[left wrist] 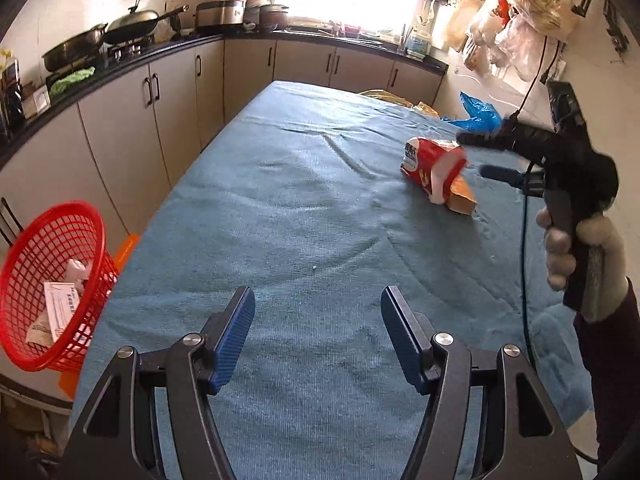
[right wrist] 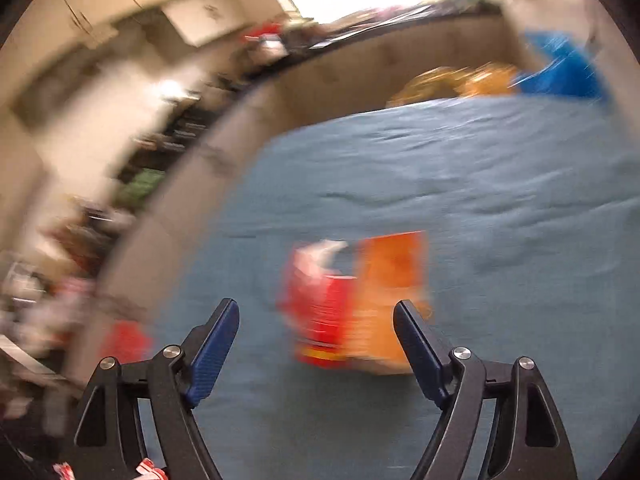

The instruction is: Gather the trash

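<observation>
A crumpled red and white snack bag [left wrist: 430, 166] lies on an orange-brown carton [left wrist: 462, 198] on the blue cloth of the table [left wrist: 304, 208]. My right gripper [left wrist: 476, 156] is open just to the right of the bag, one finger above it and one beside it. In the blurred right wrist view the bag [right wrist: 324, 312] and carton [right wrist: 390, 276] lie just ahead of the open right gripper [right wrist: 316, 328]. My left gripper [left wrist: 318, 320] is open and empty over the near part of the table. A red mesh basket [left wrist: 48, 288] with paper trash hangs at the table's left edge.
A blue plastic bag [left wrist: 478, 110] and a yellow bag [left wrist: 386, 96] lie at the far right of the table. Kitchen cabinets and a counter with pans [left wrist: 120, 36] run along the left and back. Bags hang on the right wall [left wrist: 520, 12].
</observation>
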`<act>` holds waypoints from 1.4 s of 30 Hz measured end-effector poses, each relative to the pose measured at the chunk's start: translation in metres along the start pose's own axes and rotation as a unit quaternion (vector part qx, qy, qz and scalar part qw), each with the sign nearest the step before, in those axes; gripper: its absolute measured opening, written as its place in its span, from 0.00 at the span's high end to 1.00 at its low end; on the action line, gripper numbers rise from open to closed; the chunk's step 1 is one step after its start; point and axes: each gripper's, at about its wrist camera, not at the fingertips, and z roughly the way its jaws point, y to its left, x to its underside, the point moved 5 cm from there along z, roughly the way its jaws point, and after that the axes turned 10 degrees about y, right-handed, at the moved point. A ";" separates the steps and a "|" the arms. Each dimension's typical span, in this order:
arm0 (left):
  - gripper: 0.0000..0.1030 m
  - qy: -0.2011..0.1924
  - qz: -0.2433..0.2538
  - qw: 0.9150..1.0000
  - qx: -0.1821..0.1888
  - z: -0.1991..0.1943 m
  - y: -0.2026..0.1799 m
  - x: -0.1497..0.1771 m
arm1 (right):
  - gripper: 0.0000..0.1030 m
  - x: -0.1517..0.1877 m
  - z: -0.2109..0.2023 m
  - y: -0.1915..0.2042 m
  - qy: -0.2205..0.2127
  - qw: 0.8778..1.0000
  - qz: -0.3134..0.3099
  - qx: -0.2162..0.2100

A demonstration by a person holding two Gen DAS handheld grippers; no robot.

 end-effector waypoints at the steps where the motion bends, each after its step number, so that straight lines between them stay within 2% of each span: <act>1: 0.37 0.000 0.000 1.000 -0.003 0.000 0.000 0.000 | 0.19 0.000 -0.001 0.003 -0.004 1.000 -0.013 -0.001; 2: 0.37 0.001 -0.001 1.000 -0.005 0.000 0.001 0.001 | 0.19 0.001 -0.002 0.005 -0.010 0.999 -0.026 0.015; 3: 0.37 0.003 -0.002 1.000 -0.007 0.001 0.003 0.000 | 0.19 0.002 -0.003 0.004 -0.018 0.998 -0.035 0.054; 4: 0.37 0.006 -0.006 1.000 -0.008 0.003 0.004 -0.001 | 0.19 0.001 -0.003 -0.003 -0.028 0.991 -0.033 0.123; 6: 0.37 0.013 -0.014 1.000 -0.003 0.008 0.007 -0.001 | 0.20 0.000 -0.006 -0.016 -0.048 0.979 -0.012 0.196; 8: 0.37 0.019 -0.018 1.000 0.008 0.013 0.005 -0.002 | 0.22 0.000 -0.010 -0.030 -0.068 0.973 0.015 0.218; 10: 0.37 0.023 -0.016 0.999 0.015 0.016 0.001 -0.002 | 0.25 0.000 -0.009 -0.043 -0.071 0.974 0.037 0.211; 12: 0.37 0.025 -0.009 0.999 0.018 0.018 -0.003 -0.001 | 0.27 0.000 -0.006 -0.057 -0.072 0.977 0.067 0.191; 14: 0.37 0.027 -0.004 1.000 0.016 0.019 -0.006 0.000 | 0.28 0.005 0.005 -0.057 -0.063 0.982 0.071 0.164; 16: 0.37 0.029 -0.003 0.999 0.018 0.023 -0.008 0.000 | 0.29 0.008 0.019 -0.047 -0.043 0.988 0.039 0.145; 20: 0.37 0.036 -0.008 0.999 0.022 0.031 -0.011 0.000 | 0.28 0.023 0.047 -0.009 -0.013 0.990 -0.050 0.130; 24: 0.37 0.046 -0.011 0.998 0.035 0.038 -0.018 0.000 | 0.29 0.038 0.062 0.026 0.034 0.992 -0.115 0.037; 27: 0.37 0.046 -0.004 0.998 0.031 0.040 -0.024 -0.002 | 0.29 0.033 0.052 0.021 0.035 0.994 -0.099 -0.024; 28: 0.38 0.047 -0.001 0.999 0.028 0.040 -0.025 -0.003 | 0.28 0.028 0.045 0.012 0.024 0.996 -0.082 -0.024; 31: 0.37 0.042 0.012 0.999 0.025 0.040 -0.033 -0.016 | 0.28 0.013 0.024 -0.029 -0.017 1.000 -0.017 0.010; 35: 0.35 0.026 0.064 0.998 0.014 0.049 -0.059 -0.047 | 0.28 0.005 -0.004 -0.079 -0.056 0.996 0.066 0.032; 38: 0.35 0.032 0.116 0.993 0.019 0.070 -0.088 -0.074 | 0.27 -0.002 -0.020 -0.098 -0.079 0.991 0.097 0.042; 42: 0.35 0.053 0.145 0.987 0.044 0.099 -0.117 -0.104 | 0.26 -0.009 -0.024 -0.106 -0.084 0.989 0.118 0.035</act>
